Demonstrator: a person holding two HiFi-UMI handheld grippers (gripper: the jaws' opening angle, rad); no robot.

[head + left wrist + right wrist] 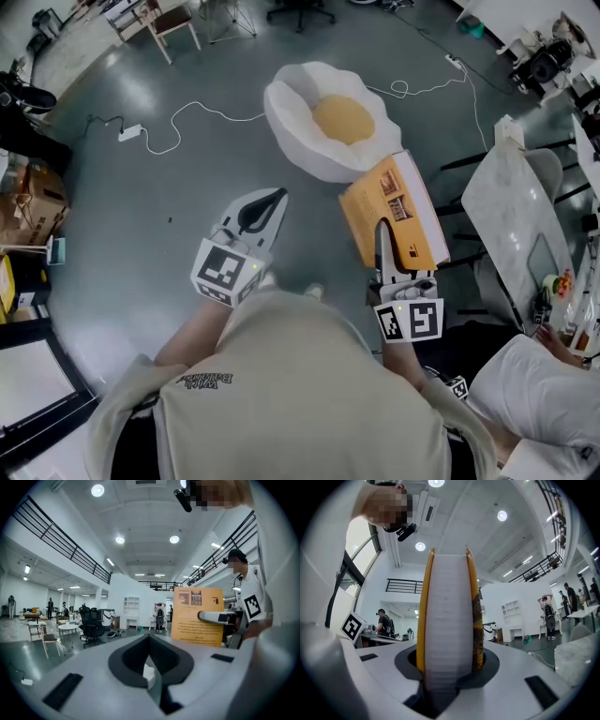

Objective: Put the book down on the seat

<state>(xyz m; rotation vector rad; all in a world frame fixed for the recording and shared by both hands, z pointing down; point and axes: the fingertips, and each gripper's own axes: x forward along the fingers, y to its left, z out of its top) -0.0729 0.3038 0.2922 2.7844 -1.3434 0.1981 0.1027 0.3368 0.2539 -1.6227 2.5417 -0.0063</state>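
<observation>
The right gripper (449,670) pinched the thick orange book (370,211) across its page block, holding it aloft just beside the egg-shaped seat (291,131). Probably stiff and fairly heavy, it could pivot in that edge grip. The left gripper's (151,667) jaws were together, empty.

Left hand-held gripper (278,195) closed, right (380,232) clamped

Thick orange book (394,211) held aloft, tilted, near white egg-shaped seat (323,141), yellow centre, on floor.
</observation>
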